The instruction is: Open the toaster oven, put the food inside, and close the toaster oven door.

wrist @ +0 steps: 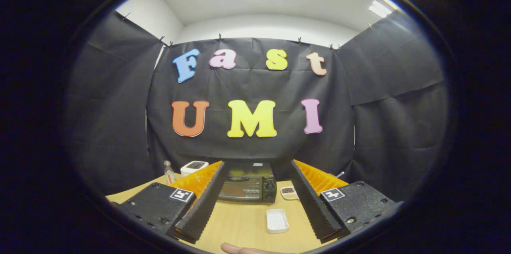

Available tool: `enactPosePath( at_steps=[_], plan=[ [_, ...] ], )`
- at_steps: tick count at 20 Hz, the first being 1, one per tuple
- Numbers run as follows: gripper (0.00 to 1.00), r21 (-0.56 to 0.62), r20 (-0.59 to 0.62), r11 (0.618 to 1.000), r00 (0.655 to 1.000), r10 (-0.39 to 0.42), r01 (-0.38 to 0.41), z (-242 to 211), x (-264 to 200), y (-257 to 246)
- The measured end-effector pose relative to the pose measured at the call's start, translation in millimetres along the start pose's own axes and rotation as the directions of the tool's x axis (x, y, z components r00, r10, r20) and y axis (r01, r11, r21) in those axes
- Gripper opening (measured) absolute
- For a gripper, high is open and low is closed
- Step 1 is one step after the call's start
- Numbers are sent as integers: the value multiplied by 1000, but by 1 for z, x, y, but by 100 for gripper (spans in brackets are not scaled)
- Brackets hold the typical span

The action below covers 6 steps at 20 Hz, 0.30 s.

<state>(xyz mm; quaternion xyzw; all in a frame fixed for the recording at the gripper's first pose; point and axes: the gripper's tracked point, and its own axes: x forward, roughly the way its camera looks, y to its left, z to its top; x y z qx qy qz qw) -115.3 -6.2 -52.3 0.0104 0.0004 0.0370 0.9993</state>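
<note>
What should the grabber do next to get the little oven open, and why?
Probably move forward toward the toaster oven and aim for the handle at the top of its door. The door looks closed, the gripper is open with nothing between its fingers, and the oven sits well beyond them across the wooden table.

Toaster oven (pixel 248 186): a dark box with a glass door, shut, and knobs down its right side, standing upright at the far edge of the worktop (pixel 239 226). Food dish (pixel 289 192): a small pale dish of dark pieces, just right of the toaster oven. White tray (pixel 277 220): empty, nearer me than the toaster oven.
</note>
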Motion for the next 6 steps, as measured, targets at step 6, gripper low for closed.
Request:
enactPosePath(
  at_steps=[6],
  plan=[
    [100, 1, -20, 1000, 1000, 12, -12, -4, 1, -3]
  ],
)
